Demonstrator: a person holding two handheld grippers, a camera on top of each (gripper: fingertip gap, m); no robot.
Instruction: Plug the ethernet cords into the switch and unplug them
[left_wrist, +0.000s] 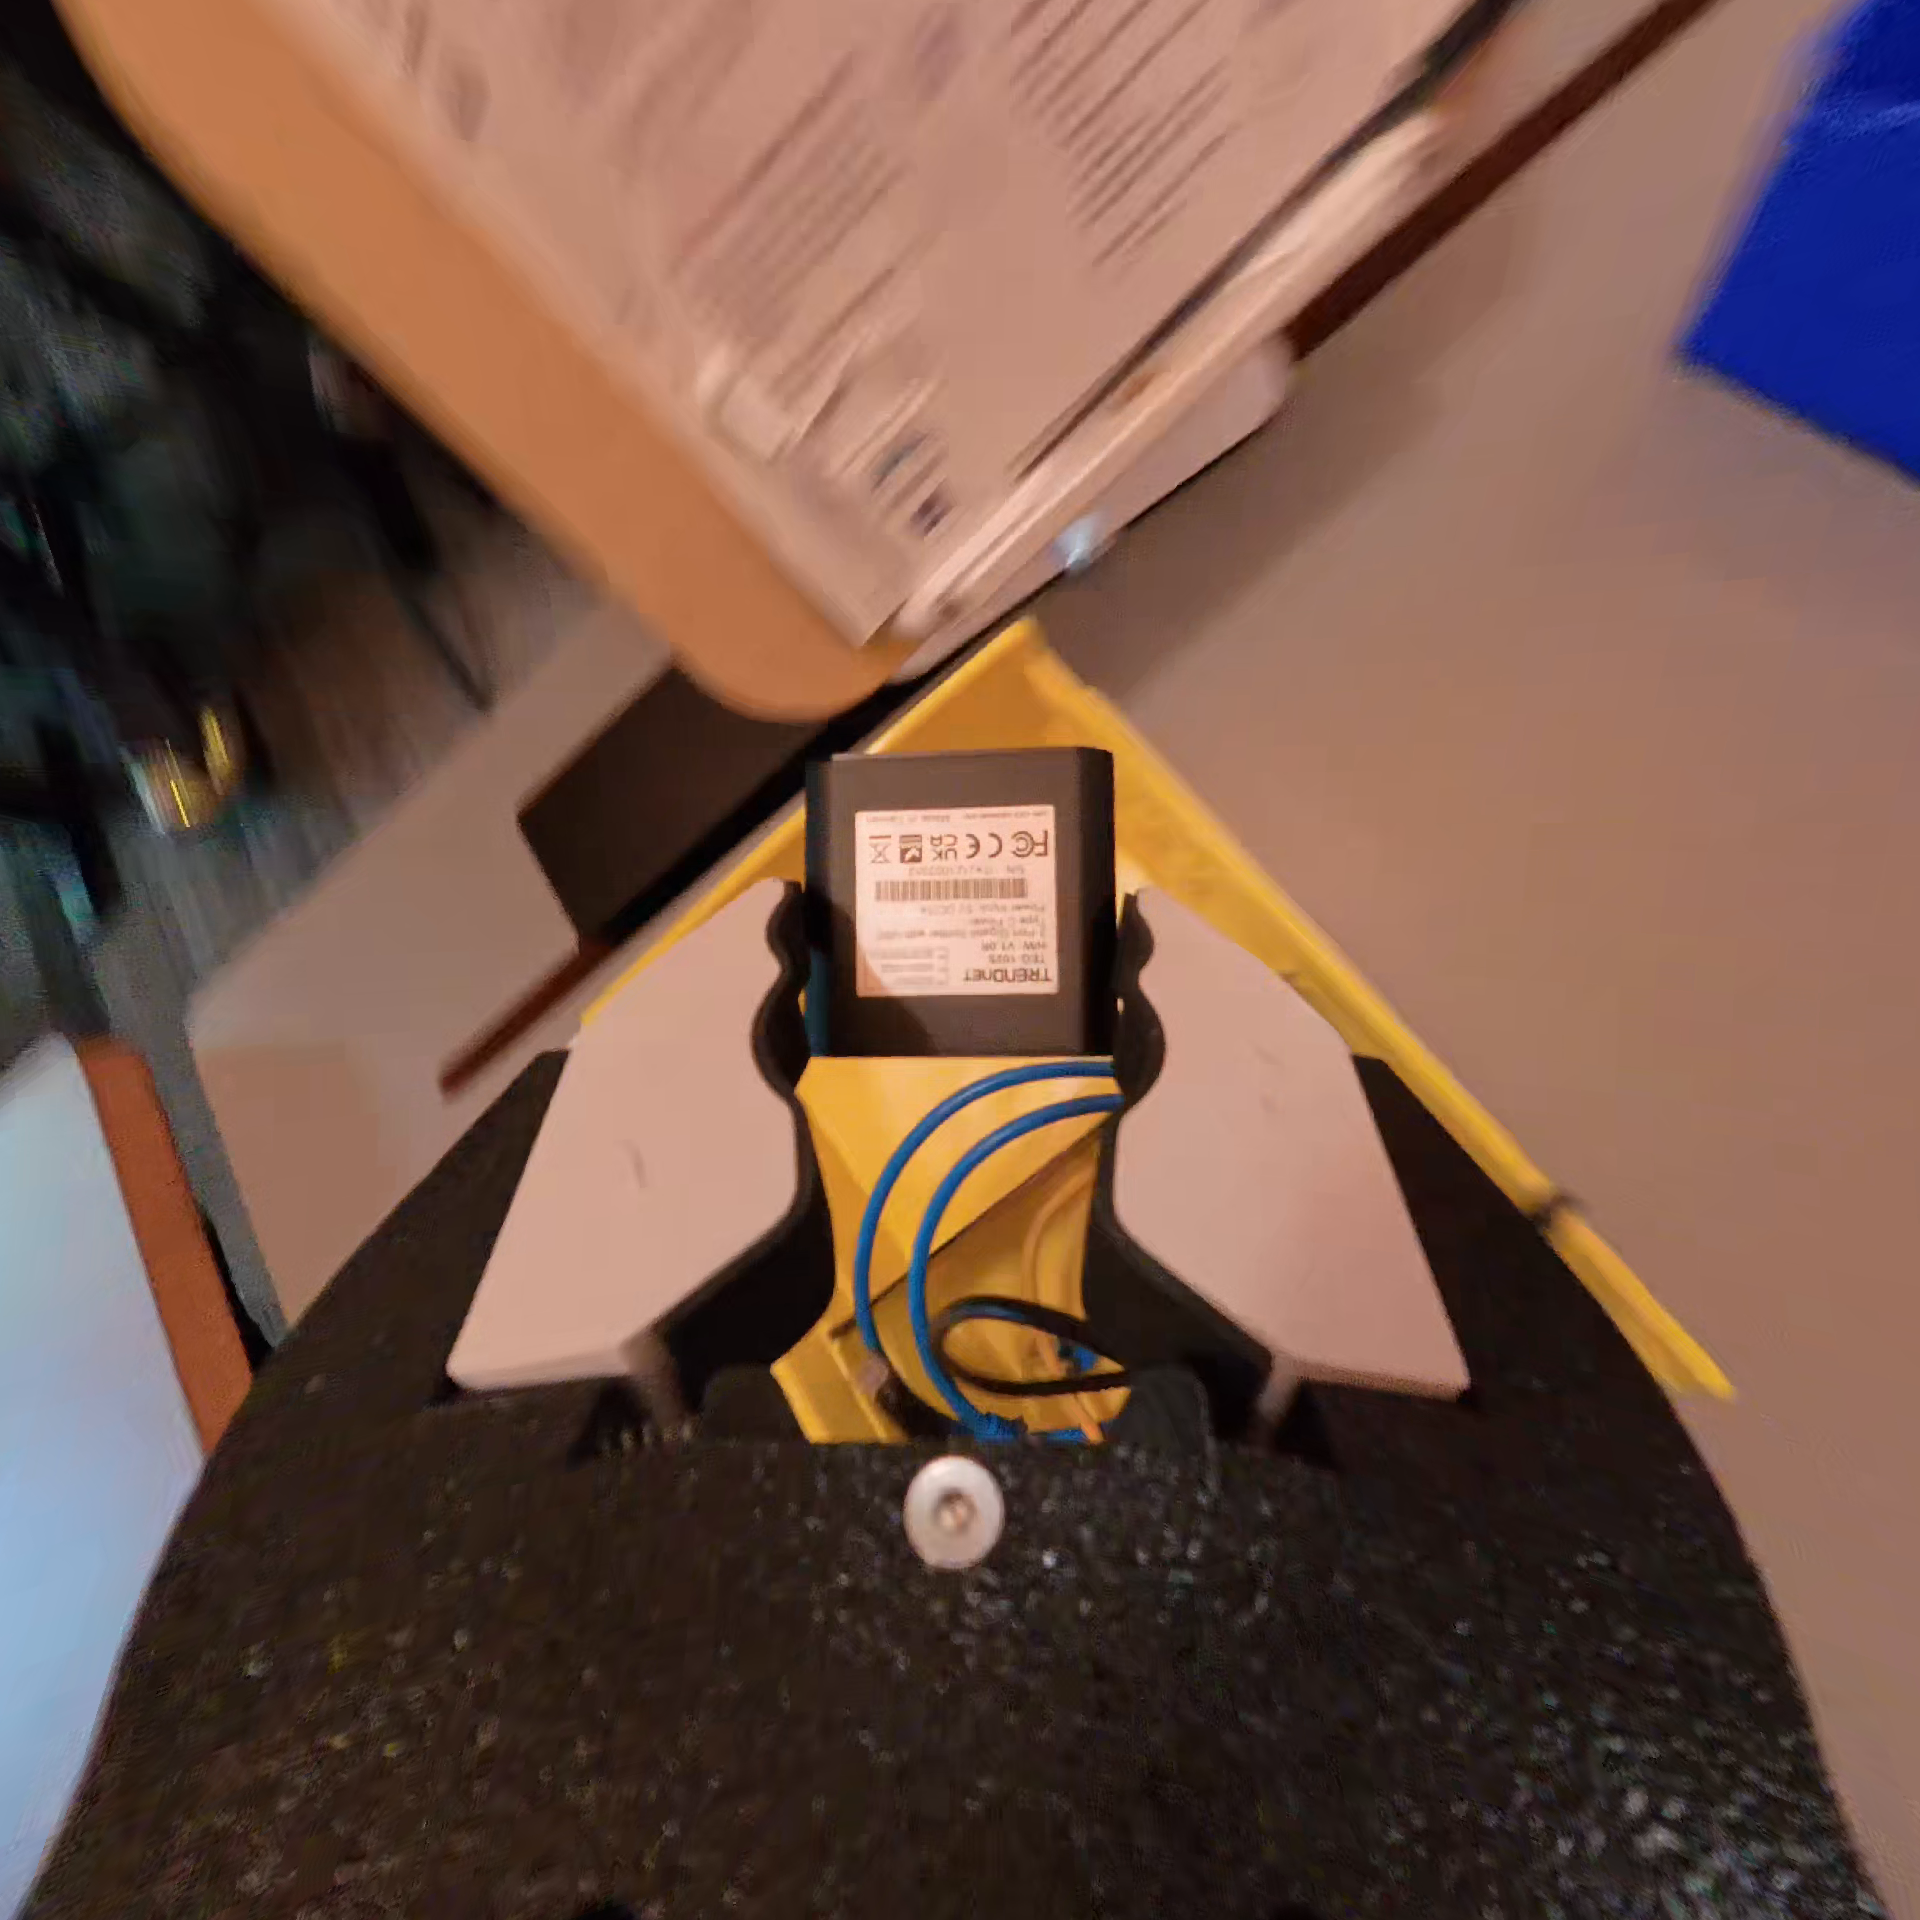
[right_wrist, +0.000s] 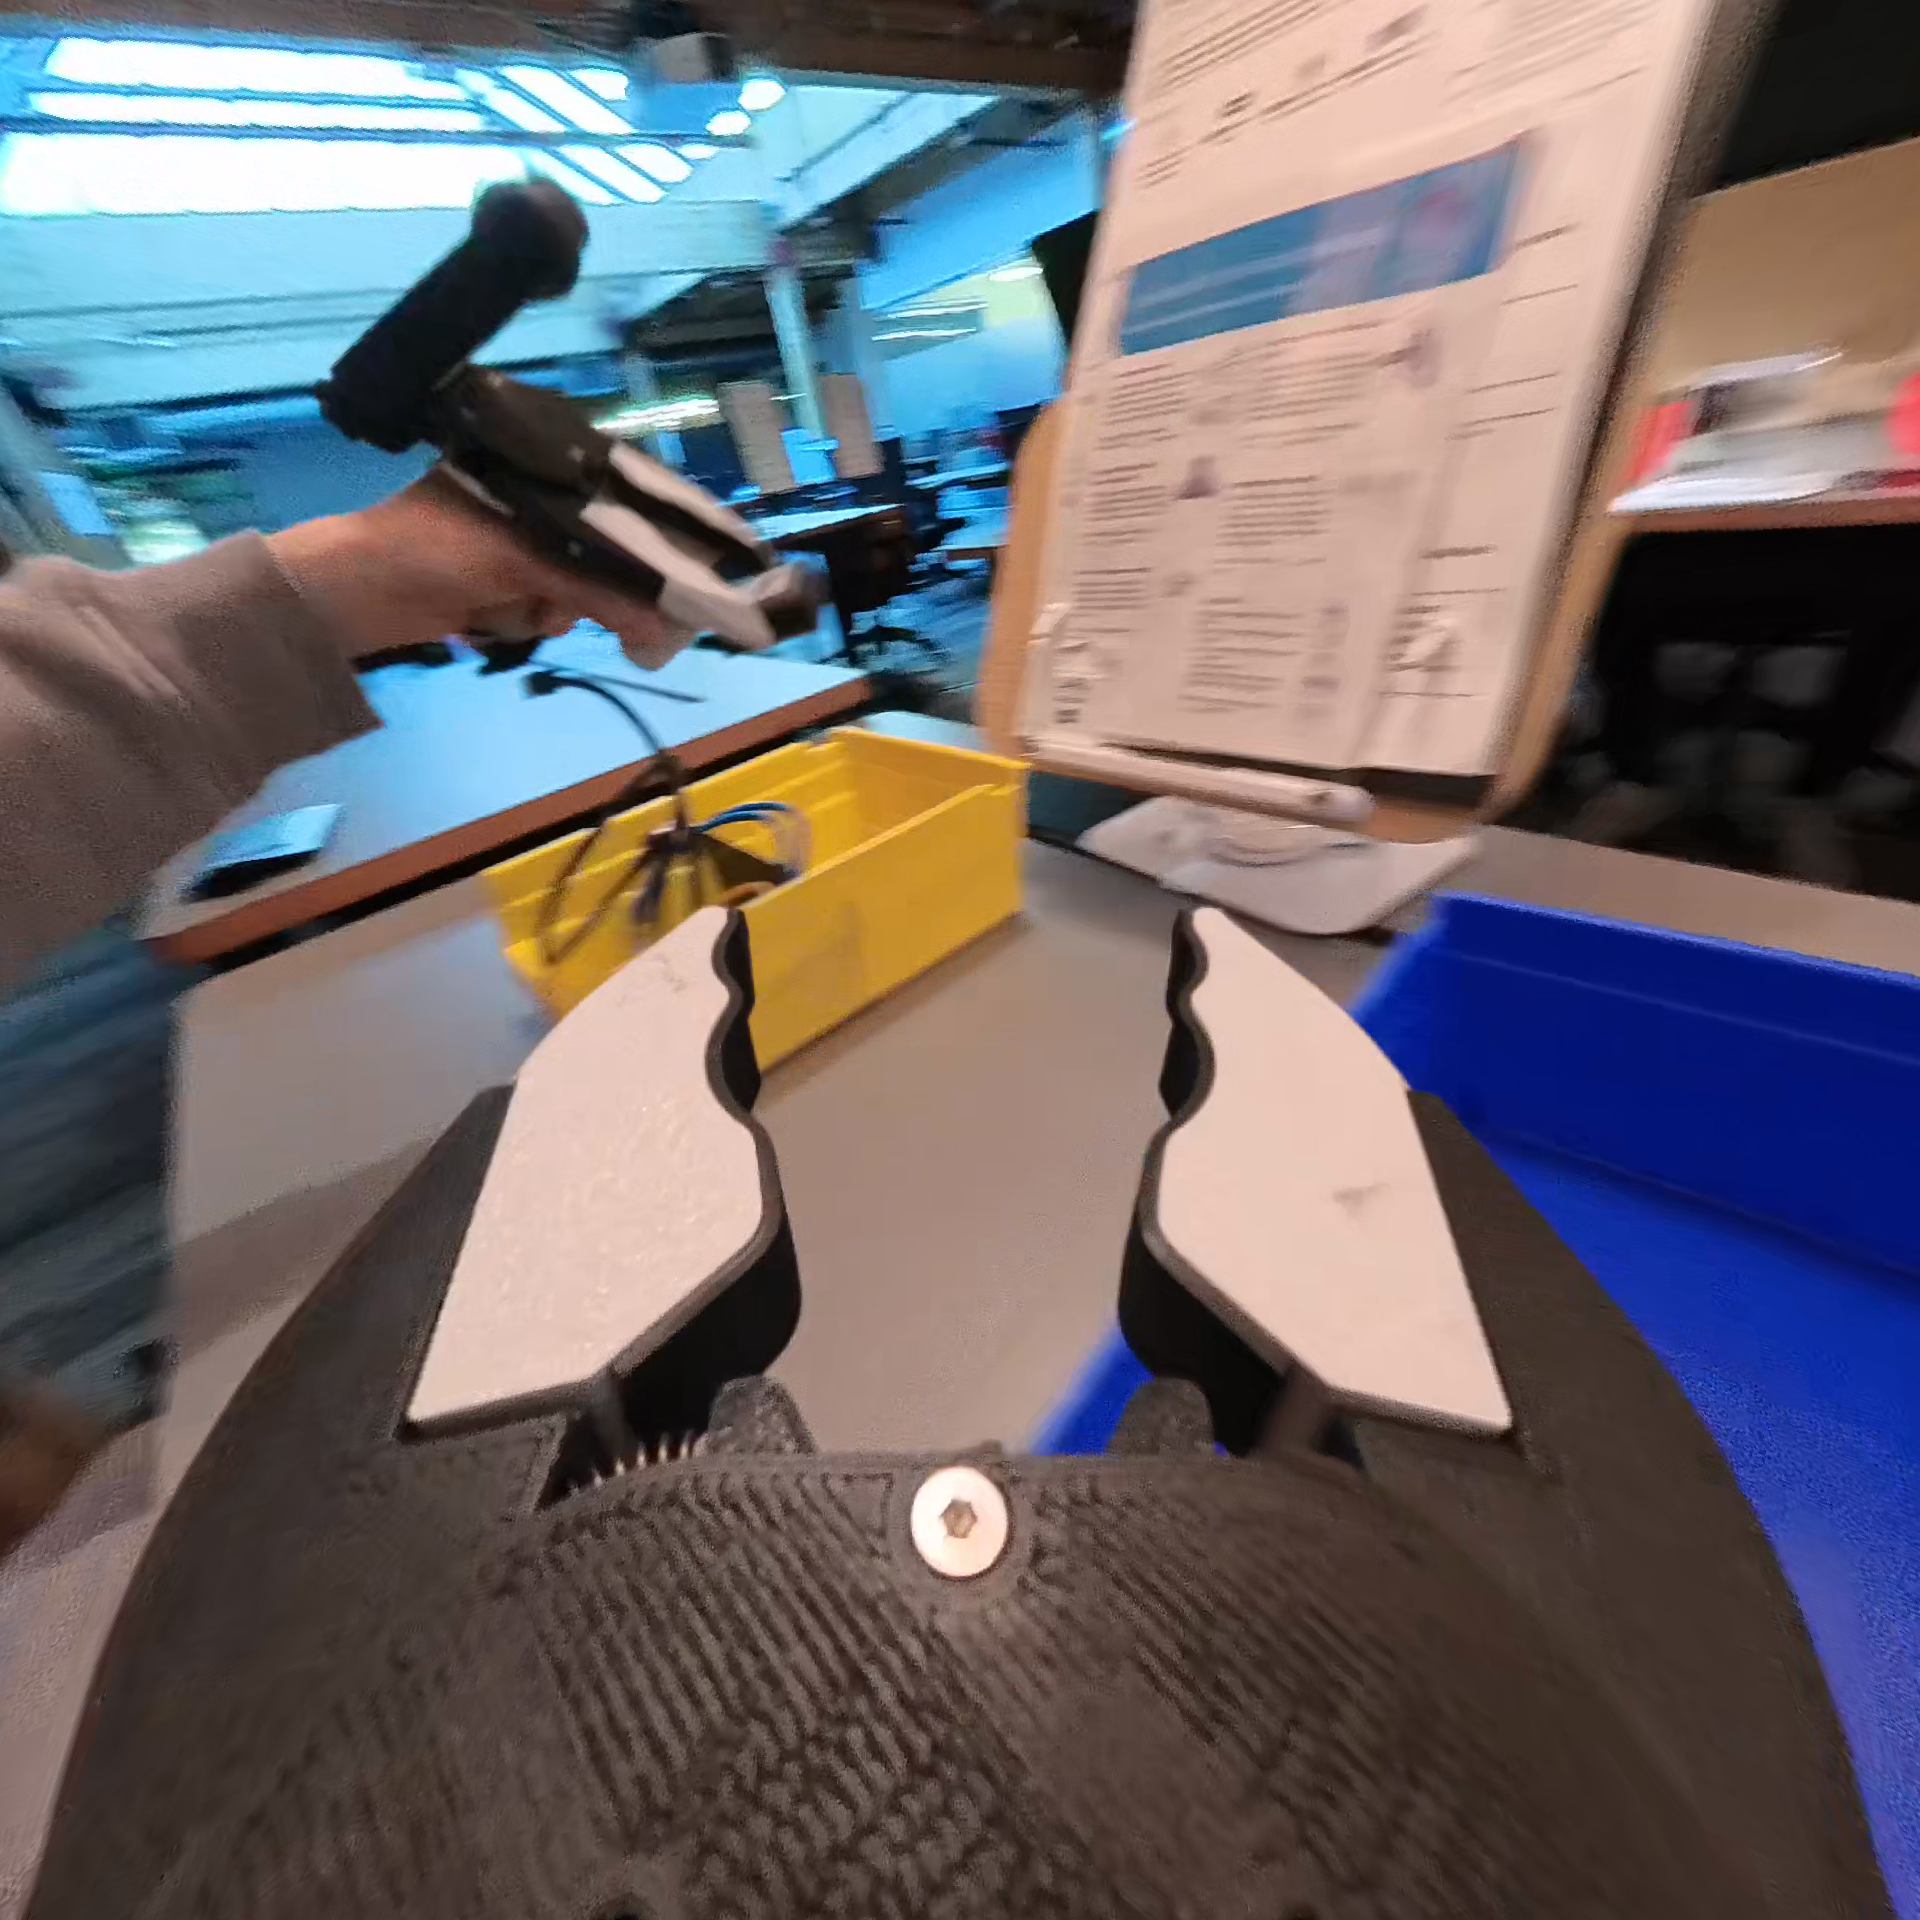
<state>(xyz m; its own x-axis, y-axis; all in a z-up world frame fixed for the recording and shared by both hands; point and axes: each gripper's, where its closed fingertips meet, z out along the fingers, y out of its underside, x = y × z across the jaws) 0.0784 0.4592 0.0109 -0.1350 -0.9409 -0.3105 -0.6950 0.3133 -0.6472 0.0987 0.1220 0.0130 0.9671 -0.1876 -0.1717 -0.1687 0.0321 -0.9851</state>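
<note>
Your left gripper (left_wrist: 961, 935) clamps the small black box-shaped switch (left_wrist: 958, 899) above the yellow plastic bin (left_wrist: 1195, 831), right gripper (right_wrist: 956, 997) wide and empty; judging by the loose thin blue ethernet cords (left_wrist: 914, 1195), plugging hasn't started

A yellow bin (right_wrist: 894, 883) sits on the grey tabletop (right_wrist: 966, 1195), a blue bin (right_wrist: 1662, 1060) near right, a cardboard board (right_wrist: 1340, 436) with printed papers propped upright behind, far right

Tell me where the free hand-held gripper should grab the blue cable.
Grip a blue cable just behind its plug, coming from the near side below the switch. The left hand-held gripper already clamps the switch's sides, and the loops hang free over the yellow bin. Plugs are blurred.
</note>
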